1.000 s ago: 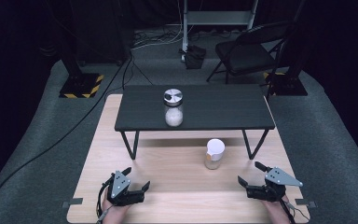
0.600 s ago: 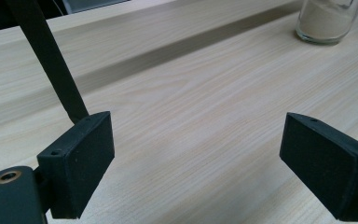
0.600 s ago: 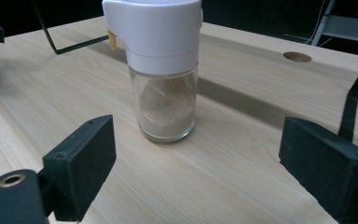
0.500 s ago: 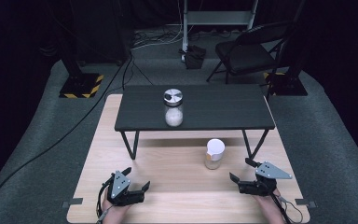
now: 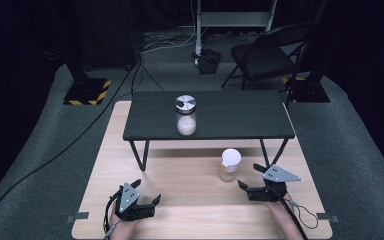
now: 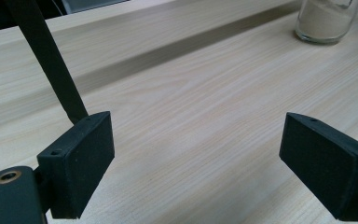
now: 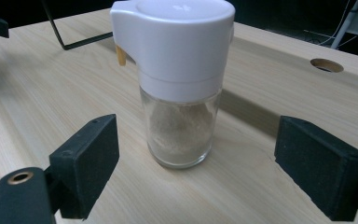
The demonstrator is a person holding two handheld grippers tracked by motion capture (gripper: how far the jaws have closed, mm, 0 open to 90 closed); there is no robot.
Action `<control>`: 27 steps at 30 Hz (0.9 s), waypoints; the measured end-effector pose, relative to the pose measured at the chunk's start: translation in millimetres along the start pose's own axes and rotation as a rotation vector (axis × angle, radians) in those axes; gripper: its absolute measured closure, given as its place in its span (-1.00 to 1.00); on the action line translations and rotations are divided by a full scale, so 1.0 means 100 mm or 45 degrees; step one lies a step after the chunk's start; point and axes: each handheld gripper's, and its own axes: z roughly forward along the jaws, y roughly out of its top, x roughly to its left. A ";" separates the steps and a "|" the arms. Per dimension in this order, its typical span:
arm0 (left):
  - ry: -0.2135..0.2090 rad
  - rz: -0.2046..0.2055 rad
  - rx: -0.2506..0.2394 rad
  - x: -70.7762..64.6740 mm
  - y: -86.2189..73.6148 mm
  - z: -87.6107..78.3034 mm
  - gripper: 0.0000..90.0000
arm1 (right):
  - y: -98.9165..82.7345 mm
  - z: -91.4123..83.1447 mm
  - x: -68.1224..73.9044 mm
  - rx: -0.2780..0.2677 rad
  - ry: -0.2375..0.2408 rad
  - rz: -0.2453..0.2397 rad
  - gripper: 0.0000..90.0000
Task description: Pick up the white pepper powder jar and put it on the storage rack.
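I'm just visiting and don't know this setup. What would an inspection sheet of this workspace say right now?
Surface: light wooden table; a low black table stands on it.
Job's things: white-lidded glass shaker of pale powder on the wood, upright; metal-lidded jar of white grains on the black table.
Clutter: nothing seen.
Grippers: left gripper open over bare wood; right gripper open, jaws either side of the shaker, not touching it.
Cables: thin cable trails from the right gripper; black cable runs across the floor.
Surroundings: dark room, grey carpet, folding chair, stand base with yellow-black stripes.
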 end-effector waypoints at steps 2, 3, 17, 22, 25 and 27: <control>0.000 0.000 0.000 0.00 0.00 0.00 -0.78 | 0.02 0.03 -0.01 0.001 0.007 -0.001 -0.71; 0.000 0.001 0.000 0.00 0.00 0.00 -0.78 | 0.03 0.05 -0.01 0.002 0.009 -0.001 -0.71; -0.003 0.000 0.000 0.00 0.00 0.00 -0.78 | 0.18 0.31 -0.12 0.049 0.059 0.022 -0.68; -0.005 0.001 0.000 0.01 0.00 0.00 -0.78 | 0.23 0.41 -0.12 0.059 0.076 0.016 -0.66; -0.007 0.001 0.000 0.01 0.00 0.00 -0.78 | 0.24 0.47 -0.11 0.065 0.083 0.017 -0.64; -0.007 0.000 -0.001 0.01 0.00 0.00 -0.78 | 0.24 0.50 -0.11 0.066 0.089 0.012 -0.59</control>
